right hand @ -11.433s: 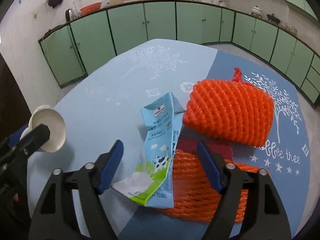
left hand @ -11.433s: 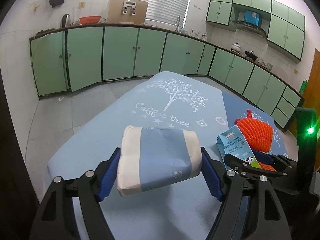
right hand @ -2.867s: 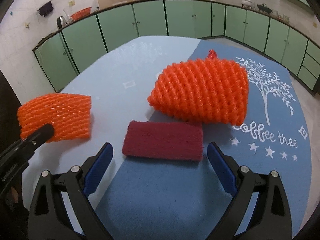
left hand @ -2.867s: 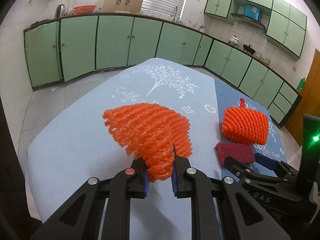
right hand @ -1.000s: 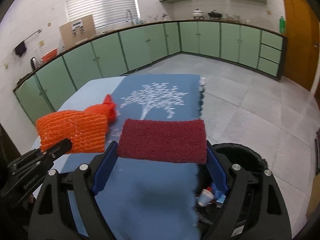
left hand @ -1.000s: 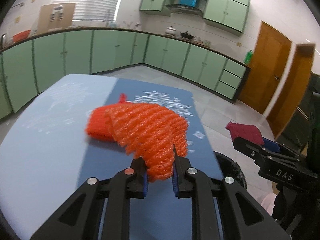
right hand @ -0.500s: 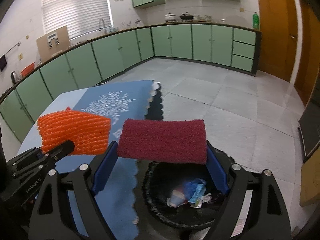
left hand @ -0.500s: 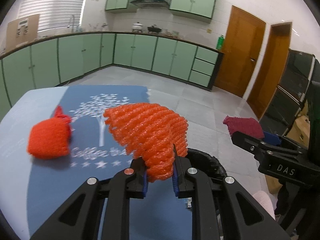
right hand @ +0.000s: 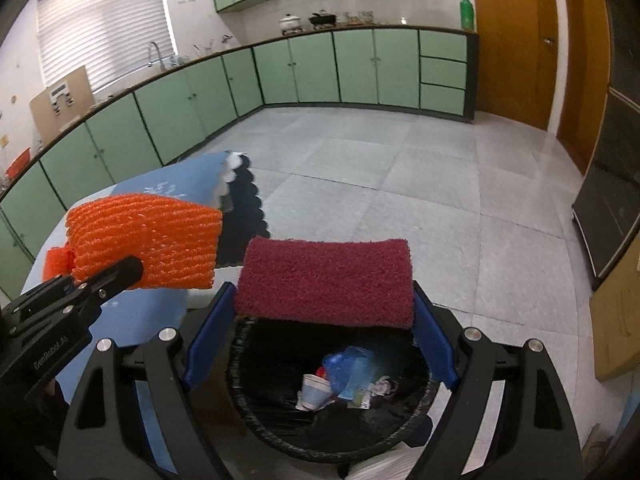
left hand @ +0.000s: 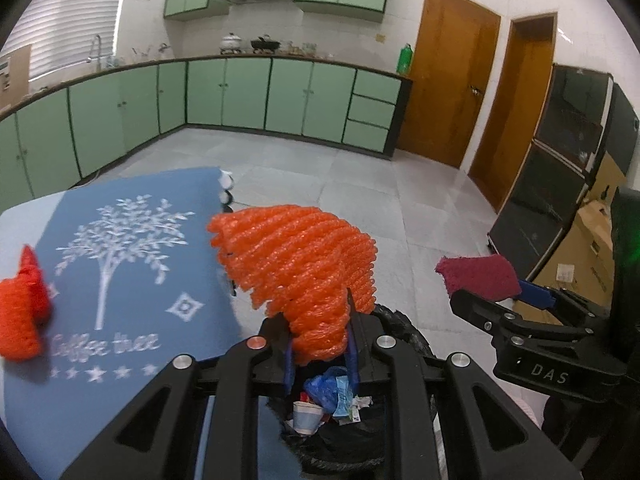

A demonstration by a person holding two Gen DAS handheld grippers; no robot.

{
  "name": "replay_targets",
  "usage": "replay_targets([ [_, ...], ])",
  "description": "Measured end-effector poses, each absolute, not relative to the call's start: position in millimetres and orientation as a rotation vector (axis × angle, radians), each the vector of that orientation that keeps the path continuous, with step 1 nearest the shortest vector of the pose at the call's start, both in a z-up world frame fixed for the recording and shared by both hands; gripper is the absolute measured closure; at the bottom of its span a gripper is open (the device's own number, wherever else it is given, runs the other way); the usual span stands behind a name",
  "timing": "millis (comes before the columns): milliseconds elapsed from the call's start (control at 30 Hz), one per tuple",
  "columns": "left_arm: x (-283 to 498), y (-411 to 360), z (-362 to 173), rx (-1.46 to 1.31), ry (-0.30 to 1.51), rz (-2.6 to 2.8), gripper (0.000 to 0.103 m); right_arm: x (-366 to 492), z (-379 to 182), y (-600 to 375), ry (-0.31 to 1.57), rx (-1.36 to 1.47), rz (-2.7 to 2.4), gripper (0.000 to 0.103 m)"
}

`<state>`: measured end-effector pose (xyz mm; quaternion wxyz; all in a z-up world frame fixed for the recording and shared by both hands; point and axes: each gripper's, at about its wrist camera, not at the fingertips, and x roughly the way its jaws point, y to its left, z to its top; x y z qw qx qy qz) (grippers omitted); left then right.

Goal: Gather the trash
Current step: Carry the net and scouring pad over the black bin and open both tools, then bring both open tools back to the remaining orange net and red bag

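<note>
Left gripper [left hand: 318, 350]: jaws nearly closed, pinching orange foam net [left hand: 298, 258] above bin [right hand: 256, 408]. Right gripper [right hand: 320, 344]: jaws wide, clamping red scouring pad [right hand: 326, 280] by its ends over bin holding cup [right hand: 314, 392] and wrappers. Table [left hand: 120, 400] alongside.

An orange foam net [left hand: 296, 264] hangs over a black bin [right hand: 280, 432] of scraps. A dark red scouring pad [right hand: 326, 280] is level above it, right

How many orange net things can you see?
2. One orange foam net is pinched in the left gripper above the trash bin. The other orange foam net lies on the blue tablecloth. More may be hidden.
</note>
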<state>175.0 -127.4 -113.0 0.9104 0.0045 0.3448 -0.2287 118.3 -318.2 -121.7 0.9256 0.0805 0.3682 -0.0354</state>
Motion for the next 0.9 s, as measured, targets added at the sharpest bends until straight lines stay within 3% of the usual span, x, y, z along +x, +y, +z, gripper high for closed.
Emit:
replay_targets([
  [267, 194.0, -159.7, -139.4, 0.054, 0.778, -0.486, 0.079, 131.3, -150.6, -342.6, 0.809, 0.197, -0.088, 0.022],
  [333, 196.7, -162.9, -145.2, 0.059, 0.789, -0.487, 0.074, 136.0, -154.8, -345.8, 0.823, 0.198, -0.097, 0.021],
  [400, 199.1, -163.8, -147.8, 0.056, 0.797, -0.495, 0.054, 140.3, -160.8, -348.8, 0.848, 0.195, -0.099, 0.02],
  [500, 200.0, -163.1, -146.0, 0.045, 0.792, -0.501, 0.042, 141.1, -164.6, -355.0, 0.849, 0.203, -0.114, 0.016],
  [900, 189.5, -129.5, -122.5, 0.016, 0.745, -0.447, 0.028, 128.9, -138.4, -346.8, 0.789, 0.221, -0.108, 0.011],
])
